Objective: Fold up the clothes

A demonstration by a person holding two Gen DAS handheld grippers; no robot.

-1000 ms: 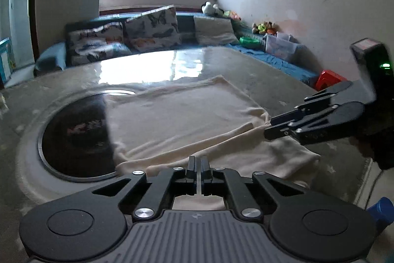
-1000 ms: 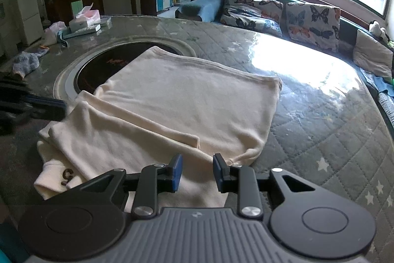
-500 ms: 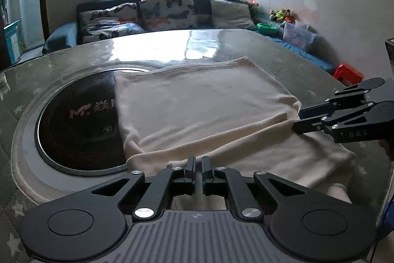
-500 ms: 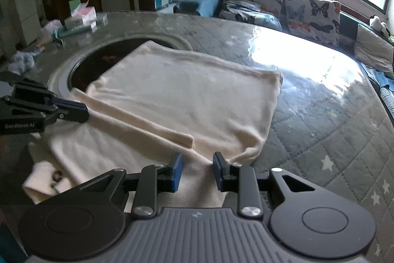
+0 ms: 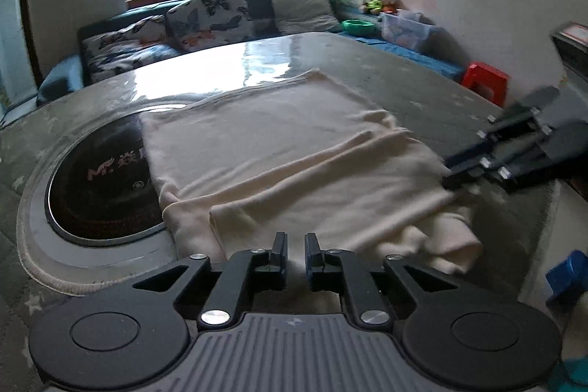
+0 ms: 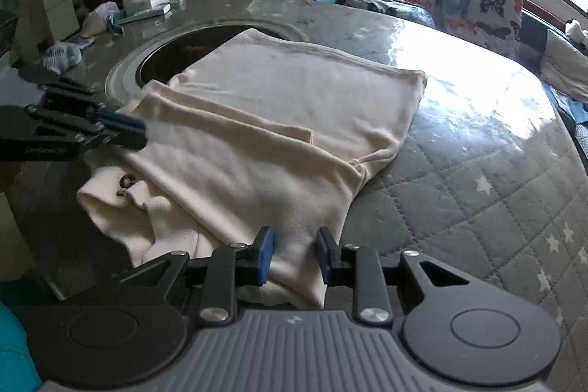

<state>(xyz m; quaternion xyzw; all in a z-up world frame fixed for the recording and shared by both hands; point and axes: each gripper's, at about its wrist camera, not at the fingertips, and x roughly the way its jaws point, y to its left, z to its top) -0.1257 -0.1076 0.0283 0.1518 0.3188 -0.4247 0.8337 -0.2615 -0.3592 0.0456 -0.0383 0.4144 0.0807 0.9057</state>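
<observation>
Now both grippers' fingers parted, empty: left gripper [image 5: 294, 251], right gripper [image 6: 294, 254], above cream garment [image 6: 279, 120].

Each unit has a grey ribbed housing carrying a small embossed logo. Two black circular discs flank the housing, with black skeletal linkage arms pinned by silver screws. On the left gripper [image 5: 295, 252], the fingers [image 5: 280, 251] end in narrow black pads with blue edges. On the right gripper [image 6: 293, 254], the pads [image 6: 265, 254] are blue. Faint lettering marks one finger's side.
</observation>
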